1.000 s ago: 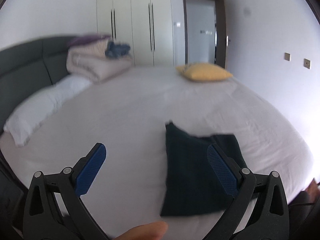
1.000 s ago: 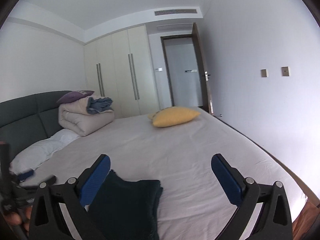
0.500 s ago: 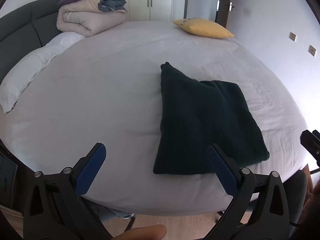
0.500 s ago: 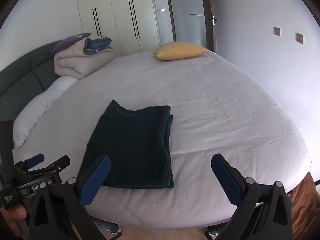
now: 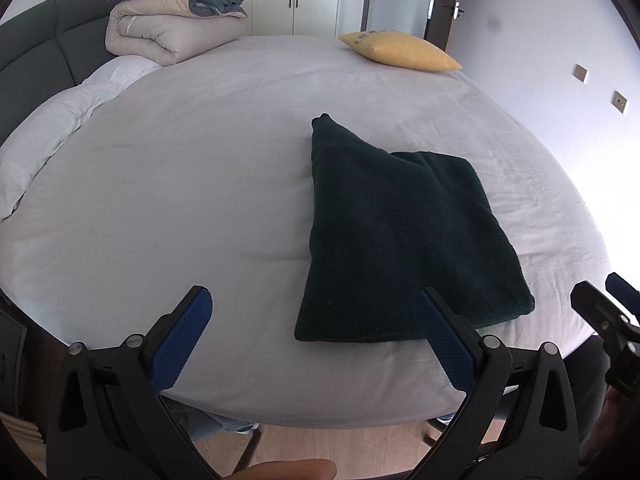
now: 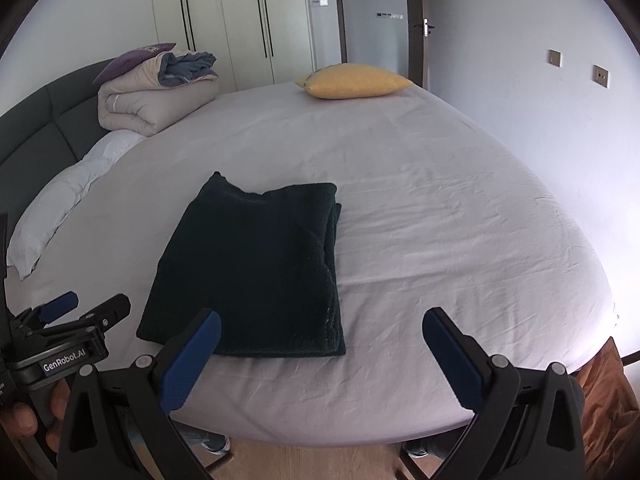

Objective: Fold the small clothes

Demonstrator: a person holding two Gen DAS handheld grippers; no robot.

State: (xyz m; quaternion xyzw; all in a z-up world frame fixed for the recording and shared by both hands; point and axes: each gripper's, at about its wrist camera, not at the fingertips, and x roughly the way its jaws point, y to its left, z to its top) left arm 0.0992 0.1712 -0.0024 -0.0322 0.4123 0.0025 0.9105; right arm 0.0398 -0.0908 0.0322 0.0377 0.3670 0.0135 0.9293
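Note:
A dark green garment (image 5: 400, 236) lies folded into a thick rectangle on the white bed (image 5: 192, 184), near its front edge; one corner sticks out at its far left. It also shows in the right wrist view (image 6: 256, 268). My left gripper (image 5: 312, 312) is open and empty, held above the bed's front edge, left of the garment. My right gripper (image 6: 320, 332) is open and empty above the bed's edge, in front of the garment's right side. Neither touches the cloth.
A yellow pillow (image 5: 400, 50) lies at the far side of the bed. A folded beige duvet (image 5: 168, 28) and white pillows (image 5: 60, 120) sit by the dark headboard (image 5: 36, 44). Wardrobes (image 6: 240, 20) and a door (image 6: 376, 20) stand behind. Wooden floor (image 6: 320, 462) shows below the bed.
Both grippers have pulled back and up from the bed. The views now look down on the whole folded garment and the bed's front edge. The garment has not moved.

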